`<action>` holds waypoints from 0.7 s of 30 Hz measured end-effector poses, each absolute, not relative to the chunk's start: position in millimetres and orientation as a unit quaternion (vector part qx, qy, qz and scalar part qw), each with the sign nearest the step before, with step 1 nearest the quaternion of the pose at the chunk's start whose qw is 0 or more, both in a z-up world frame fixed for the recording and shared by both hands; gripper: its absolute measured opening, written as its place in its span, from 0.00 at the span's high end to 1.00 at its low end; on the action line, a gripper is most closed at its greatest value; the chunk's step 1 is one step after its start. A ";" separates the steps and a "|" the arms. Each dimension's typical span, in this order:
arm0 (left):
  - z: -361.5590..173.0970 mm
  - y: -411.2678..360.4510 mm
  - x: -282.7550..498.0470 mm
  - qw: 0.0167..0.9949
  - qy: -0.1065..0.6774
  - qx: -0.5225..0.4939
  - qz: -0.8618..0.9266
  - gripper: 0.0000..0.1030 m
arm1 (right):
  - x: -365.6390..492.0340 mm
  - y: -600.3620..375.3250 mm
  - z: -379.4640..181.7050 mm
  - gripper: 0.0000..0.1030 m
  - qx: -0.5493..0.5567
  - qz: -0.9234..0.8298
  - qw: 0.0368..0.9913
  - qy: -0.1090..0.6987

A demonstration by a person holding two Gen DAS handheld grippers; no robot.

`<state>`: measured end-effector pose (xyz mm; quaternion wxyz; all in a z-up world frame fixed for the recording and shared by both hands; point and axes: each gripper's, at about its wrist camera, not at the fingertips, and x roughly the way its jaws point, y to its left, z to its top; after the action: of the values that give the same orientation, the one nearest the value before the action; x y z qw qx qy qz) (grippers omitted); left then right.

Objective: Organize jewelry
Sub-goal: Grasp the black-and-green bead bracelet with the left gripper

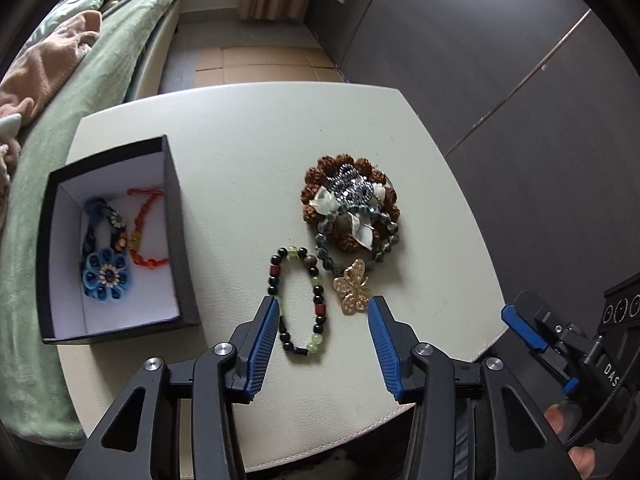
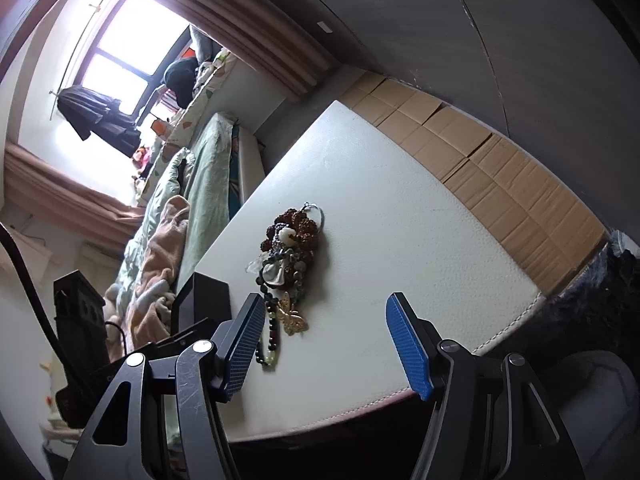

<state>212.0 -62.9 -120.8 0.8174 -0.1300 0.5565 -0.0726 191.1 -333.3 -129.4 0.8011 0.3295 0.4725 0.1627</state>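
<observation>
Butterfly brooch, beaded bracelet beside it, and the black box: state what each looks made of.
Butterfly brooch: likely gold-toned metal, shiny, with pierced, speckled wings that may hold tiny stones.
Beaded bracelet: glossy round beads in black, pale green and dark red, glass or polished stone; which one is unclear.
Black box: probably matte cardboard, with thin straight walls and a plain white lining.

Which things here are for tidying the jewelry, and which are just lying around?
For the job:
black cardboard box
black and green beaded bracelet
gold butterfly brooch
brown bead pile

Just lying around:
green bedspread
peach blanket
brown cardboard sheets
</observation>
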 end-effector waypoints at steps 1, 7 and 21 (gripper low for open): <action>-123.4 -66.2 213.0 0.816 0.559 -0.126 -0.072 0.58 | 190.9 -335.6 -129.6 0.38 0.330 0.162 0.801 0.472; -151.0 -86.1 222.6 0.804 0.585 -0.091 -0.062 0.73 | 187.2 -342.9 -133.3 0.38 0.334 0.162 0.800 0.471; -140.0 -70.5 209.0 0.821 0.558 -0.107 -0.056 0.92 | 198.4 -302.1 -135.3 0.44 0.259 0.199 0.803 0.499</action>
<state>209.0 -70.5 -140.0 0.8206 -0.1074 0.5585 -0.0559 198.4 -302.1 -135.3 0.8025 0.2593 0.4992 0.1988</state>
